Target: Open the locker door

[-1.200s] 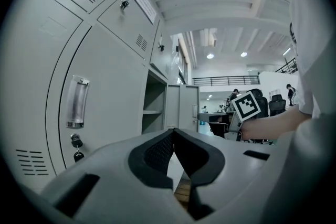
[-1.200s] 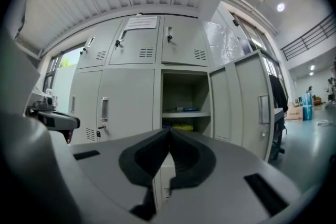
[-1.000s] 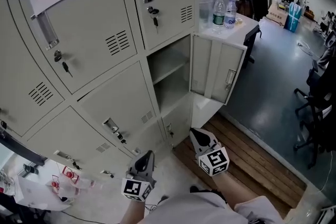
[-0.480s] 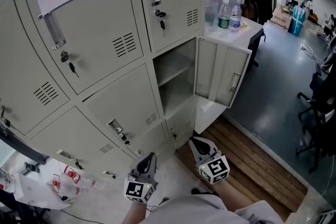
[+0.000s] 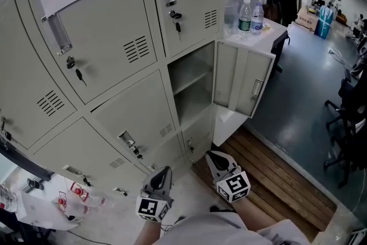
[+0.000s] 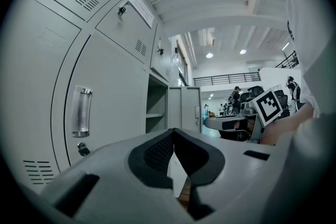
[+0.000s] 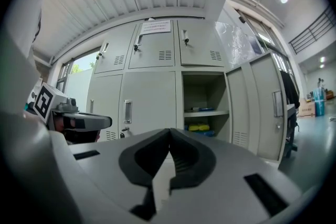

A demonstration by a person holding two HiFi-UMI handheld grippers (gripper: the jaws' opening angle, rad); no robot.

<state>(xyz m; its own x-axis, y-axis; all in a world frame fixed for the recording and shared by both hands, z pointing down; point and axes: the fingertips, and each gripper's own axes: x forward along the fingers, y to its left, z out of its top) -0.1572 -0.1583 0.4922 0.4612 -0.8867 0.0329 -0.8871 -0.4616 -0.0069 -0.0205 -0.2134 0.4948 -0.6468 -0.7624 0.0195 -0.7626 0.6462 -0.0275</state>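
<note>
The door (image 5: 241, 74) stands open at the locker bank's right end, well above the 2 low-held tools, left gripper (image 5: 162, 170) and right gripper (image 5: 214, 154), both with jaws closed, empty.

The left gripper (image 5: 163, 169) and right gripper (image 5: 213, 154) are pale grey moulded shells with black padded linings on the jaws. Each carries a white cube (image 5: 234, 186) printed with black square markers. The person wears a light grey top (image 5: 200, 230).
</note>
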